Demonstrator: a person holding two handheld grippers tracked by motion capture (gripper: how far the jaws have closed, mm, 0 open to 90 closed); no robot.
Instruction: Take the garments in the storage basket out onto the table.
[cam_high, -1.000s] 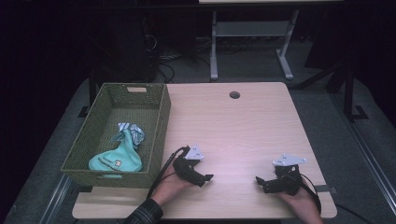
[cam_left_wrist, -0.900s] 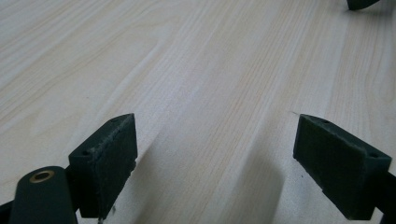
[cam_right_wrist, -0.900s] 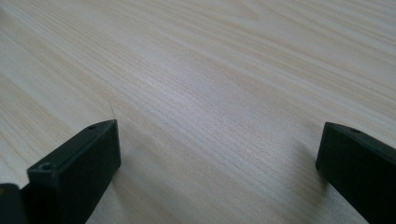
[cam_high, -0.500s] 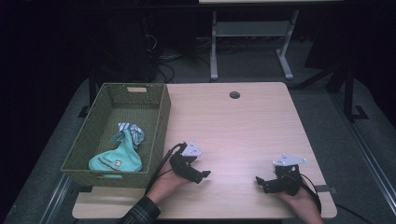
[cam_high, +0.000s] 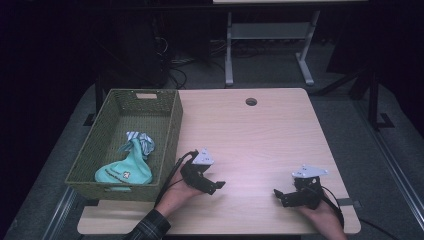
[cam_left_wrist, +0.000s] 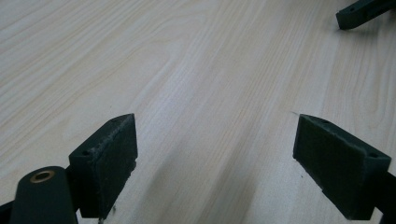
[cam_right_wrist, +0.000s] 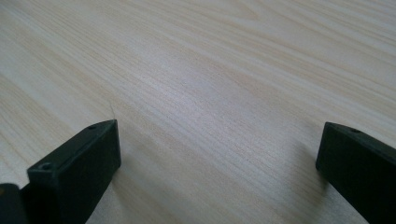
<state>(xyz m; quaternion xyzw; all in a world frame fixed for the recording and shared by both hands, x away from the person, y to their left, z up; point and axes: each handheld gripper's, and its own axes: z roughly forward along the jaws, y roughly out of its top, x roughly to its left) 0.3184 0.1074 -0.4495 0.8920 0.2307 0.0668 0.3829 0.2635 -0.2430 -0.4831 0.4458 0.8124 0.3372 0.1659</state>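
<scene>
Cloth in the basket — what could go wrong

Cloth (cam_high: 125, 167) is the nearest thing to grab. It is a soft teal bundle with a striped bit on top, and it lies at the bottom of the green woven basket (cam_high: 172, 122), close to the wall on the near side. The basket sits on the left part of the tabletop (cam_high: 260, 135).

Both tongs are low over the bare wood near the front edge, well apart from each other. The left tongs (cam_high: 214, 186) are just beside the basket and point to the right, away from the cloth. In the left gripper view the two black jaws are spread wide with nothing between them. The right tongs (cam_high: 278, 195) are spread wide too, and they hold nothing.

I think the tall basket wall is the main trouble. If the left tongs swing over too low, they could bump the rim and push the basket along. The cable (cam_high: 172, 172) trailing by the wall could catch on it too. The cloth is floppy — a small pinch on the striped tip might slip, or only a corner might lift and the rest could drag
</scene>
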